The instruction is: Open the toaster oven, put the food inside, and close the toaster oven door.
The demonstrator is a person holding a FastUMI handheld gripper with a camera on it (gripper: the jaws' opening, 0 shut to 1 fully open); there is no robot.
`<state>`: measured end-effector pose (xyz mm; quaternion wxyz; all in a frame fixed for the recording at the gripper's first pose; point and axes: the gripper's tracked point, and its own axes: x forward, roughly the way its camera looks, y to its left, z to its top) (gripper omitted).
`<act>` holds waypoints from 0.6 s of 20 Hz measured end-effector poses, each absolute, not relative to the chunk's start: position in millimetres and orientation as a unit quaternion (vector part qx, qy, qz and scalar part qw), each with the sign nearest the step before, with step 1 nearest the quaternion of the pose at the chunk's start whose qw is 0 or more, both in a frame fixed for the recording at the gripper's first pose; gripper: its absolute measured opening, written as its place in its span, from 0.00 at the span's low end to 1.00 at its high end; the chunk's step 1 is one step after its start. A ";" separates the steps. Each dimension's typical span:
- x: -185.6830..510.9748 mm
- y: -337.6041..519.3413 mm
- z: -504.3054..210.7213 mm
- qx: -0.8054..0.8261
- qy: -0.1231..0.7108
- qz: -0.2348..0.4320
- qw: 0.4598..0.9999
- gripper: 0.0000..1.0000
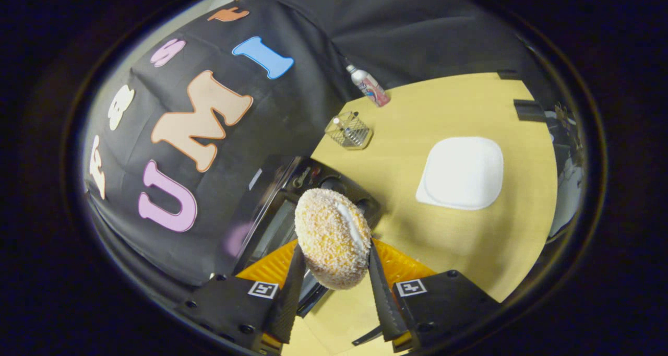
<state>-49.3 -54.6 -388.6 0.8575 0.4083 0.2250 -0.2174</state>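
The food, a crumb-coated bun (333,237) with a pale cream seam, sits clamped between the two fingers of the tool (334,280), which press on it from both sides, lifted above the desk (469,241). Just beyond it, toward ten o'clock, stands the dark toaster oven (282,210); whether its door is open is hard to tell. The food seems picked up, with placing it inside and closing the door left. At two o'clock lies an empty white plate (462,172), at twelve a wire basket (348,130), and beyond that a bottle (368,85), all well clear of the path.
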 end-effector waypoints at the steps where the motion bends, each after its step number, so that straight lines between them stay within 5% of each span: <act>1: -47.7 -46.4 -390.4 0.418 0.225 -0.213 0.854 0.67; 12: -8.2 -3.7 -428.5 0.445 0.250 -0.186 0.840 0.67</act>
